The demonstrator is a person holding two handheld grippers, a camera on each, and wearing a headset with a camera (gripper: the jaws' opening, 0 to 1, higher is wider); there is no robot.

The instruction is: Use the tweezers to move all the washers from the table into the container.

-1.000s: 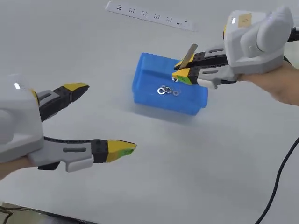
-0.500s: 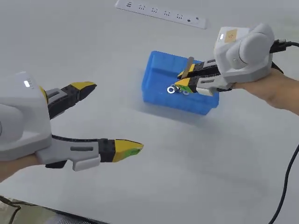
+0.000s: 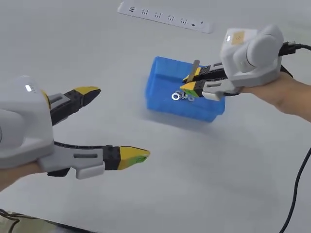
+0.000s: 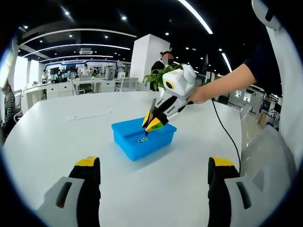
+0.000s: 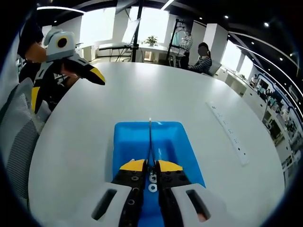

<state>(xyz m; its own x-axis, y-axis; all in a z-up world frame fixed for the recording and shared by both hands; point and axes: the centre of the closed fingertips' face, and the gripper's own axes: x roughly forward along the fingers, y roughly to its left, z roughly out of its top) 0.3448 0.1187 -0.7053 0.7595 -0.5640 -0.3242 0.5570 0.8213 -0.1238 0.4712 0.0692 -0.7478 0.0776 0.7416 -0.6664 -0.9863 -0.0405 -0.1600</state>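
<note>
The blue container (image 3: 160, 77) sits mid-table with several metal washers (image 3: 182, 96) lying inside it. My right gripper (image 3: 187, 86) hangs over its right part, shut on the thin metal tweezers (image 3: 195, 68). In the right gripper view the tweezers (image 5: 150, 139) run forward from between the yellow tips (image 5: 150, 165) over the container (image 5: 128, 142), with washers (image 5: 152, 182) just below the jaws. My left gripper (image 3: 116, 123) is open near the table's front left, holding nothing. The left gripper view shows the container (image 4: 135, 142) and the right gripper (image 4: 152, 125) ahead of its spread jaws.
A white power strip (image 3: 165, 17) lies at the far side of the white table (image 3: 194, 170). A black cable (image 3: 295, 189) trails off the right edge. People and office desks stand far beyond the table.
My right gripper has sunk a little with the tweezers, closer to the washers in the container. The left gripper has held its place; the camera shifted slightly.
</note>
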